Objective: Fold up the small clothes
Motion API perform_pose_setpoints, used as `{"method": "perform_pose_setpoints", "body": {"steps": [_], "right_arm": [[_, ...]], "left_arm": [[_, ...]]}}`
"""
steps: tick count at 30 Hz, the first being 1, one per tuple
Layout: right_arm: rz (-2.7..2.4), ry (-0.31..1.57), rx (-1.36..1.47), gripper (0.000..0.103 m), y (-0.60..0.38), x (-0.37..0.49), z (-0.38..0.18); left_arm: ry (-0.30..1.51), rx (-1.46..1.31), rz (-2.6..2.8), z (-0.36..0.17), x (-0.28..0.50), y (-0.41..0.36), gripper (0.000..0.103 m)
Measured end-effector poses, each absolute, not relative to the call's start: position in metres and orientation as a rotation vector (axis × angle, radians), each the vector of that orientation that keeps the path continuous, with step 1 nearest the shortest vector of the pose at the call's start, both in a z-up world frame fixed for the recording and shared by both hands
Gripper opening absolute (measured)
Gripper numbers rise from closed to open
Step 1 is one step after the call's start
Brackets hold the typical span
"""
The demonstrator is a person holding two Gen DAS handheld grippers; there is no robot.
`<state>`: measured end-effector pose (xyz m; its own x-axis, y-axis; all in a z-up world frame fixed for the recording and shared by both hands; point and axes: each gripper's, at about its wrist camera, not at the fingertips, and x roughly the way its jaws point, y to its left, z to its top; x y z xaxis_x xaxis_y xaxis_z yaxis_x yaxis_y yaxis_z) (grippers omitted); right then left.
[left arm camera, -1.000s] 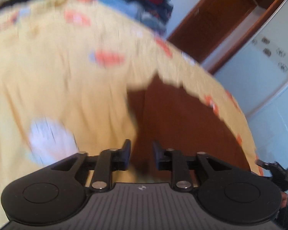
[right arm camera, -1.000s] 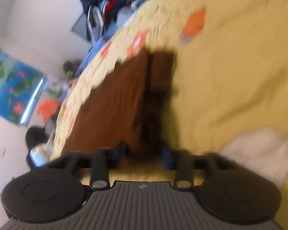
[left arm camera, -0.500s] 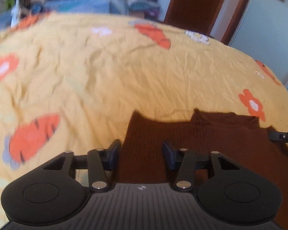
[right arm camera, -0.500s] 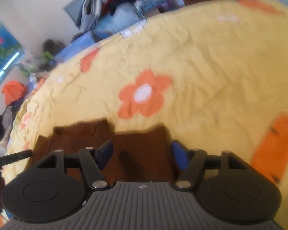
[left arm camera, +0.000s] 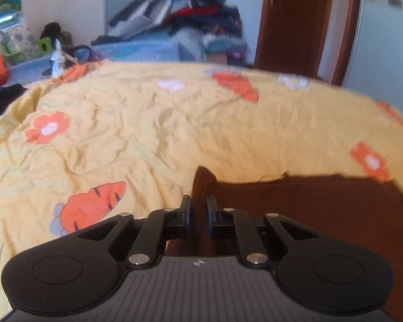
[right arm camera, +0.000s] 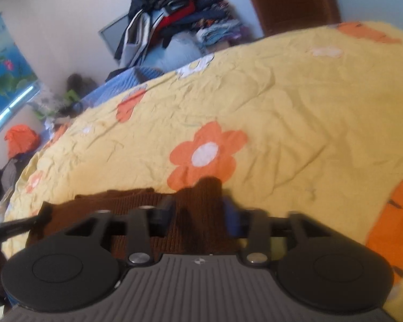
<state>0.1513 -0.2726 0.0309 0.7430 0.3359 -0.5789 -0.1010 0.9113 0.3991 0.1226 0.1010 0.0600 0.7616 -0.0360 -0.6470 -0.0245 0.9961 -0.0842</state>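
Note:
A small brown knit garment [left arm camera: 322,204] lies on the yellow bedspread [left arm camera: 147,134]. My left gripper [left arm camera: 198,204] is shut on the garment's left corner, which sticks up between the fingers. In the right wrist view the brown garment [right arm camera: 121,204] lies low in the frame. My right gripper [right arm camera: 197,209] has its fingers apart on either side of the garment's right corner, and the image is blurred there.
The bedspread [right arm camera: 295,107] has orange flowers and carrots printed on it. A pile of clothes [left arm camera: 185,18] sits beyond the bed's far edge. A brown door [left arm camera: 303,21] stands at the back right. An orange bag [right arm camera: 20,142] lies at the left.
Both grippers swung from looking down on the garment to low at its near edge. My left gripper closed on the left corner. The right jaws narrowed around the right corner.

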Motion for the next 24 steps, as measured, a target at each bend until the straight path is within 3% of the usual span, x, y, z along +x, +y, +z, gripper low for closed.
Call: {"method": "perform_pose_setpoints", "body": {"steps": [1,2,4,7,9,10,14,17,20,22,24], "right_arm": [[0.238,0.64,0.347,0.064,-0.272,0.137,0.042],[0.24,0.601,0.347,0.065,-0.269,0.128,0.049],[0.301,0.587,0.329,0.073,-0.254,0.113,0.057],[0.331,0.663,0.175,0.082,-0.213,0.109,0.036],[0.281,0.737,0.026,0.083,-0.202,0.113,0.003],[0.282,0.655,-0.059,0.081,-0.206,0.102,-0.005],[0.303,0.649,0.099,0.076,-0.236,0.1,-0.002],[0.27,0.677,0.024,0.078,-0.221,0.097,0.007],[0.274,0.647,0.053,0.086,-0.202,0.075,0.027],[0.367,0.643,0.058,0.102,-0.187,0.057,0.028],[0.387,0.707,-0.04,0.103,-0.173,0.048,0.013]], "left_arm": [[0.681,-0.13,-0.037,0.067,0.107,0.097,0.025],[0.678,-0.14,-0.077,0.068,0.1,0.089,0.042],[0.696,-0.077,-0.126,0.06,0.095,0.063,0.059],[0.781,0.042,-0.101,0.029,0.102,0.041,0.06],[0.671,0.123,-0.075,0.01,0.095,0.045,0.075],[0.664,0.102,-0.084,0.008,0.093,0.052,0.077],[0.666,0.102,-0.053,0.008,0.097,0.052,0.079],[0.665,0.096,-0.042,0.008,0.099,0.052,0.079],[0.666,0.078,-0.043,0.007,0.099,0.054,0.079],[0.664,0.082,-0.041,0.008,0.097,0.053,0.079],[0.664,0.08,-0.042,0.008,0.095,0.052,0.08]]}}
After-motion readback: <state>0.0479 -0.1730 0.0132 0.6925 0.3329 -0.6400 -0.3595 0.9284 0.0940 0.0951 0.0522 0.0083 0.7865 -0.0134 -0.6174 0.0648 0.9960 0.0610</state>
